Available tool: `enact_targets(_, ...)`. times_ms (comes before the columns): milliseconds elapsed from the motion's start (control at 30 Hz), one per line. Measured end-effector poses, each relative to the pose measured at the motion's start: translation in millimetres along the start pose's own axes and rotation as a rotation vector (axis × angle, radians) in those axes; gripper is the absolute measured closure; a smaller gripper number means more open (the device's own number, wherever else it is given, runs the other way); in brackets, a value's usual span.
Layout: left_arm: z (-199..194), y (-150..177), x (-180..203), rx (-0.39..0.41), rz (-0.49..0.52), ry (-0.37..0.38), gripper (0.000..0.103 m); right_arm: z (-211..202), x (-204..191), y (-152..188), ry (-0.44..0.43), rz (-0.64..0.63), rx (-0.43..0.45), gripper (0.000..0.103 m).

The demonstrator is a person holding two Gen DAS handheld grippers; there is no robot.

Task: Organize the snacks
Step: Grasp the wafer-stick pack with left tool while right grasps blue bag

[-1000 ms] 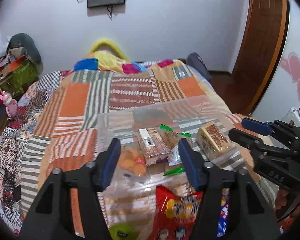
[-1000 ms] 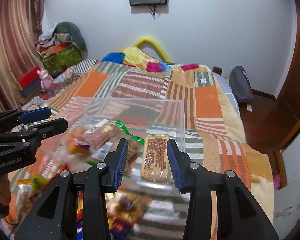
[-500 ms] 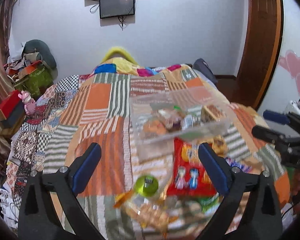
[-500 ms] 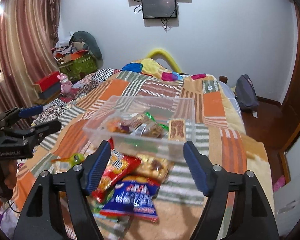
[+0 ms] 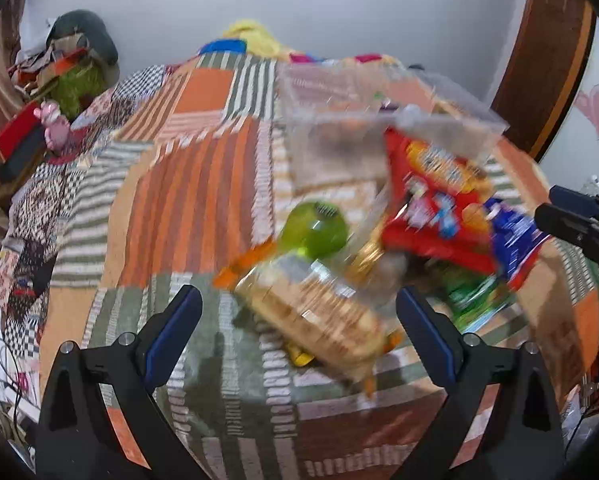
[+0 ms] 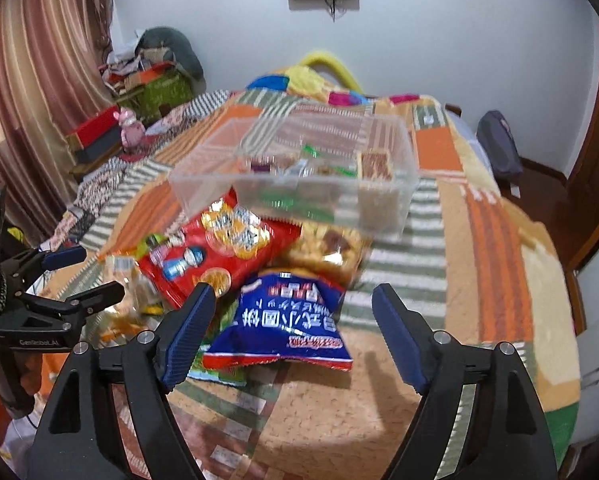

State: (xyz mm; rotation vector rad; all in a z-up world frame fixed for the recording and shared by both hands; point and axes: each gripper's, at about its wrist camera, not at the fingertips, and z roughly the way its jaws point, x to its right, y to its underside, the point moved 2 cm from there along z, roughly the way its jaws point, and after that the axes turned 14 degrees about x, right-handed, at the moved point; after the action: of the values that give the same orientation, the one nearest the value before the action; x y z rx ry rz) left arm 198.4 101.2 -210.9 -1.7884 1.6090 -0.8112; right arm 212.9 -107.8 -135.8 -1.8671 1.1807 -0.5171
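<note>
The right gripper, jaws just opening and empty, hung over a blue snack packet beside a clear tub on the bed.

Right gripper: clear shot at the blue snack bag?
Probably yes. The right gripper is open, and the blue snack bag lies on top of the pile between its fingers; nothing covers it.

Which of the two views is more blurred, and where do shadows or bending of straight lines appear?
Left wrist view: strong motion blur smears the biscuit pack and clear box; the door frame curves. Right wrist view: sharper, the blue bag print is almost readable; tool shadows fall on the blanket; dark corners in both.
</note>
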Motion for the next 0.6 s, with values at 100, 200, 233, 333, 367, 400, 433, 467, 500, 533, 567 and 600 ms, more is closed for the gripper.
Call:
enact_targets(100,1.3,10.9,-10.9,-0.012,-0.001,-0.011,0.004,8.0,-4.5,9.9,0.000,-0.019,-0.031,0.025)
enact_targets(200,-4.2,19.2,-24.7,-0.012,-0.028,-0.002,0.004,14.5,-9.9,17.0,0.008,-0.043,-0.053,0.025)
enact_targets(233,-5.8,20.7,-27.9,-0.010,-0.025,-0.002,0.004,16.3,-10.4,18.3,0.008,-0.044,-0.060,0.025)
enact_targets(333,-9.5,22.9,-36.8,-0.007,-0.020,-0.026,0.004,20.2,-10.6,22.7,-0.001,-0.033,-0.080,0.024)
enact_targets(367,-10.8,23.3,-38.2,-0.008,-0.021,-0.027,0.004,20.9,-10.5,24.2,-0.002,-0.030,-0.085,0.023)
enact_targets(400,-12.3,23.1,-39.3,-0.008,-0.025,-0.026,0.004,20.8,-10.4,24.6,-0.003,-0.028,-0.087,0.022)
enact_targets(433,-14.1,21.6,-39.0,-0.002,-0.029,-0.026,0.005,20.7,-9.7,25.9,-0.004,-0.024,-0.090,0.022)
enact_targets(467,-15.6,19.7,-37.6,0.007,-0.030,-0.025,0.006,20.4,-9.0,27.0,-0.007,-0.020,-0.092,0.022)
enact_targets(500,-16.7,18.1,-36.5,0.015,-0.031,-0.022,0.009,20.2,-9.1,27.4,-0.008,-0.018,-0.093,0.021)
enact_targets(533,-16.8,15.8,-32.9,0.021,-0.032,-0.012,0.013,20.3,-9.0,26.9,-0.009,-0.018,-0.094,0.021)
enact_targets(567,-15.5,14.1,-29.8,0.019,-0.033,-0.003,0.017,19.6,-8.6,27.5,-0.009,-0.015,-0.094,0.021)
enact_targets(600,-12.9,12.2,-26.9,0.016,-0.032,0.004,0.024,20.3,-7.7,26.0,-0.009,-0.012,-0.093,0.021)
